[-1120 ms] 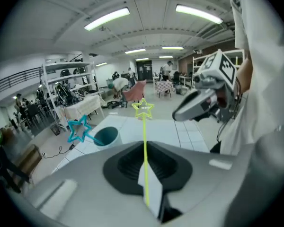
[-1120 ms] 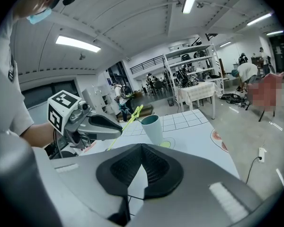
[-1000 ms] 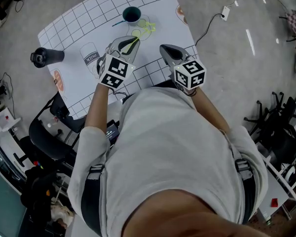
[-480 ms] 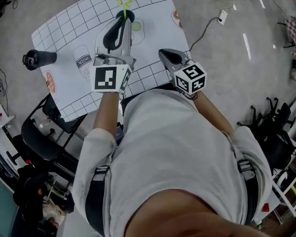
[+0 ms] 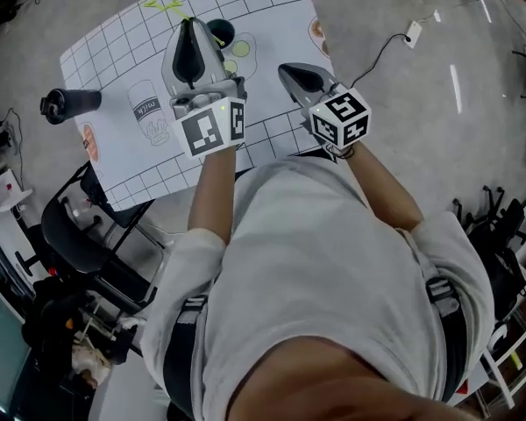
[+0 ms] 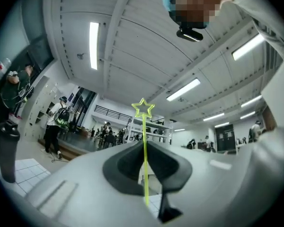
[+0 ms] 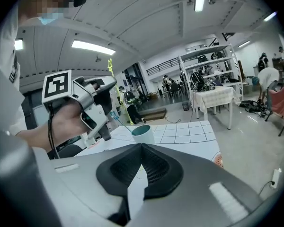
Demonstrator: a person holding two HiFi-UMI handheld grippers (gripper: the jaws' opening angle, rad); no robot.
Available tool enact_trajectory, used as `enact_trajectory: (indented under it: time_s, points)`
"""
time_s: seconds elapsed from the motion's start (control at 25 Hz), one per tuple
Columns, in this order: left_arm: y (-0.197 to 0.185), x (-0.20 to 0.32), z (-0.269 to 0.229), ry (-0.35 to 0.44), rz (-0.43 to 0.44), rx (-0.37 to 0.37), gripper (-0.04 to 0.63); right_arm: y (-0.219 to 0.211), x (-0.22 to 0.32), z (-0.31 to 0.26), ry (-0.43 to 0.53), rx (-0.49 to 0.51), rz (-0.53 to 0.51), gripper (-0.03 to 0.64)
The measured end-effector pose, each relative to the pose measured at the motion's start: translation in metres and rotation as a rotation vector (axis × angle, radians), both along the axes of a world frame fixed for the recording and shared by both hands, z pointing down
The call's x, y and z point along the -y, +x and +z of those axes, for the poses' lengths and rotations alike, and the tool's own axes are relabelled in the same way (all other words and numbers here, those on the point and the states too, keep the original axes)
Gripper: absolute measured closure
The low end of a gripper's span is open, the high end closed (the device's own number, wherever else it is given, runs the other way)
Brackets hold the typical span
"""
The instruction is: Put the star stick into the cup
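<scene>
Swung over to the left since half a second ago: the left gripper (image 5: 190, 24) has rolled so the star stick (image 5: 164, 3) now pokes toward the upper left of the head view, when the star was sitting right above the cup (image 5: 220, 32) before. A second back that gripper was lower in the frame, just below the cup.

Stick itself is a skinny neon yellow-green rod with an open five-point star outline on top. In the left gripper view it runs straight up the middle of the frame (image 6: 144, 160), star against the ceiling. Left fingers are clamped tight on the lower part of it, so it's up in the air, not in the cup.

Cup is dark teal, upright on the white gridded worktop (image 5: 272, 7), just right of the left gripper's tips, with a blue stick (image 7: 120, 122) leaning in it.

Right gripper (image 5: 285, 68) sits right of centre, about where it was, fingers pressed together with nothing in them.
</scene>
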State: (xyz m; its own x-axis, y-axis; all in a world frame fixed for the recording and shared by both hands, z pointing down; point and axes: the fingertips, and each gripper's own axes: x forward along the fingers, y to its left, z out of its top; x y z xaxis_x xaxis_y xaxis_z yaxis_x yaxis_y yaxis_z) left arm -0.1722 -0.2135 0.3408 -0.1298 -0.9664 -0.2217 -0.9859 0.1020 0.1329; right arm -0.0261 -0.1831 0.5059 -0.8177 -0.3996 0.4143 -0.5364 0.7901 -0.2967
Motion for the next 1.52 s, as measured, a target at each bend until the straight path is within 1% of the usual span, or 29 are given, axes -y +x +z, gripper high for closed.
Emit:
enact_trajectory:
  time_s: [0.2,0.4,0.64,0.84,1.0,1.08,1.2,1.36,1.44,1.52]
  points:
    - [0.016,0.021,0.034,-0.076,-0.010,0.091,0.578,0.009,0.000,0.005,-0.027,0.006,-0.005,0.618]
    - [0.017,0.033,0.060,-0.154,-0.036,0.138,0.578,0.014,0.009,0.009,-0.045,0.012,-0.003,0.618]
    - [0.018,0.037,0.086,-0.247,-0.031,0.168,0.578,0.009,0.014,0.015,-0.065,0.024,-0.013,0.618]
    - [0.019,0.035,0.105,-0.301,-0.037,0.152,0.578,-0.001,0.017,0.016,-0.064,0.040,-0.025,0.618]
    - [0.025,0.037,0.112,-0.321,-0.031,0.180,0.578,-0.004,0.020,0.018,-0.062,0.058,-0.024,0.618]
    - [0.027,0.035,0.119,-0.344,-0.027,0.185,0.578,-0.005,0.020,0.019,-0.052,0.058,-0.021,0.618]
    - [0.027,0.030,0.133,-0.410,-0.026,0.171,0.578,-0.010,0.027,0.017,-0.005,0.049,-0.024,0.618]
    - [0.031,0.032,0.154,-0.526,0.017,0.133,0.578,-0.017,0.044,0.010,0.049,0.054,-0.001,0.618]
    - [0.028,0.031,0.161,-0.567,0.024,0.109,0.578,-0.020,0.047,0.008,0.066,0.055,0.014,0.618]
    - [0.026,0.027,0.165,-0.592,0.025,0.107,0.578,-0.023,0.045,0.007,0.065,0.061,0.026,0.618]
